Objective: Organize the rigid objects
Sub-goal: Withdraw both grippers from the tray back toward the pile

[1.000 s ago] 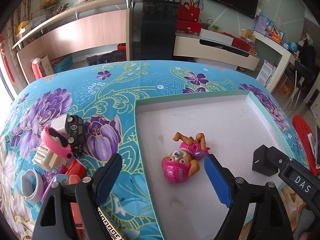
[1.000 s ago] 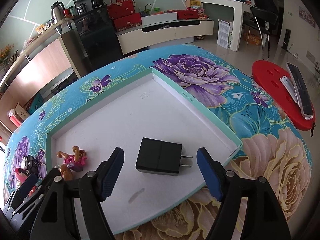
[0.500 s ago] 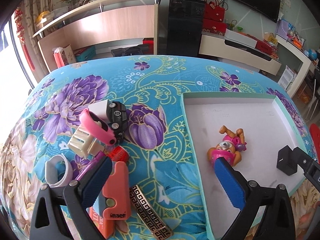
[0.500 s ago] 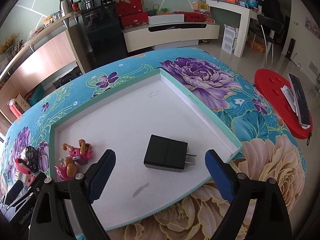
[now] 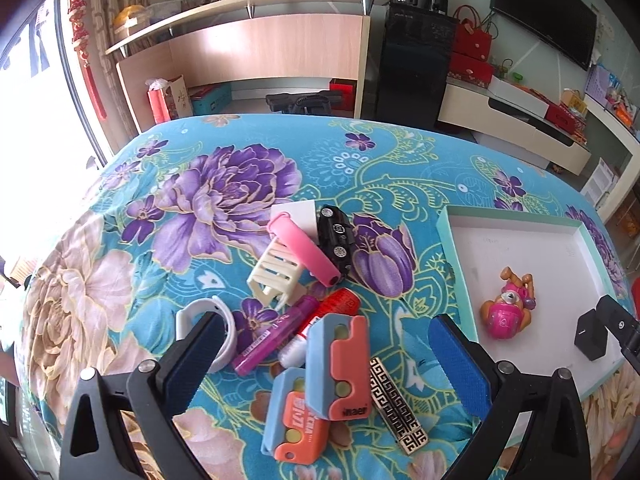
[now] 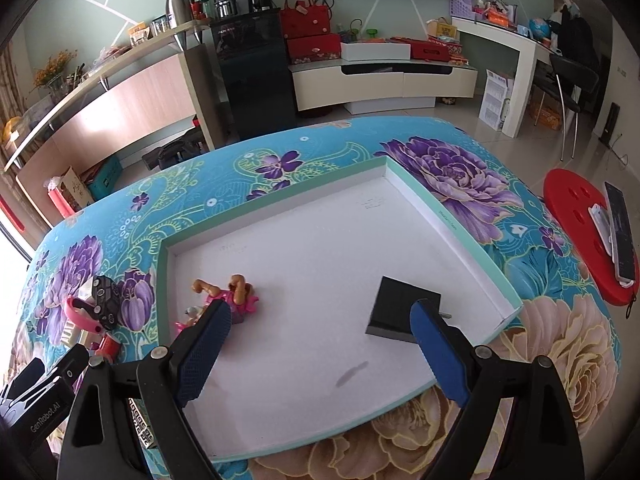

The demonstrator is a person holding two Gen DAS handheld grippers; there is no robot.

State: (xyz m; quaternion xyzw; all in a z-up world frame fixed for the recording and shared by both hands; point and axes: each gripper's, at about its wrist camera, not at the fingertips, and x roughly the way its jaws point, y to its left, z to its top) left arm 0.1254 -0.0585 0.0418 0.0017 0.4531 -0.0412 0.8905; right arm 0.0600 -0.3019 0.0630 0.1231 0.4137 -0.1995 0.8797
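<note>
My left gripper [image 5: 328,360] hangs wide open over a heap of small things on the flowered cloth: two blue-and-orange cases [image 5: 338,368], a purple marker [image 5: 276,334], a red tube [image 5: 334,310], a cream clip [image 5: 274,276], a pink band [image 5: 304,252], a black toy car [image 5: 336,236], a white ring [image 5: 196,318] and a patterned gold bar [image 5: 396,404]. Nothing sits between its pads. My right gripper [image 6: 322,354] is open and empty above the white tray [image 6: 472,240]. A pink dog figure [image 6: 236,296] and a black charger [image 6: 400,312] lie in the tray.
The tray's raised teal rim [image 5: 450,252] stands to the right of the heap. A red stool [image 6: 576,236] carrying a phone [image 6: 620,232] stands off the table's right side. Shelves, a black cabinet and a TV bench line the far wall.
My left gripper swung left from over the tray to over the heap, and its jaws widened. My right gripper opened wider and shifted left, so the charger now lies by its right finger.
</note>
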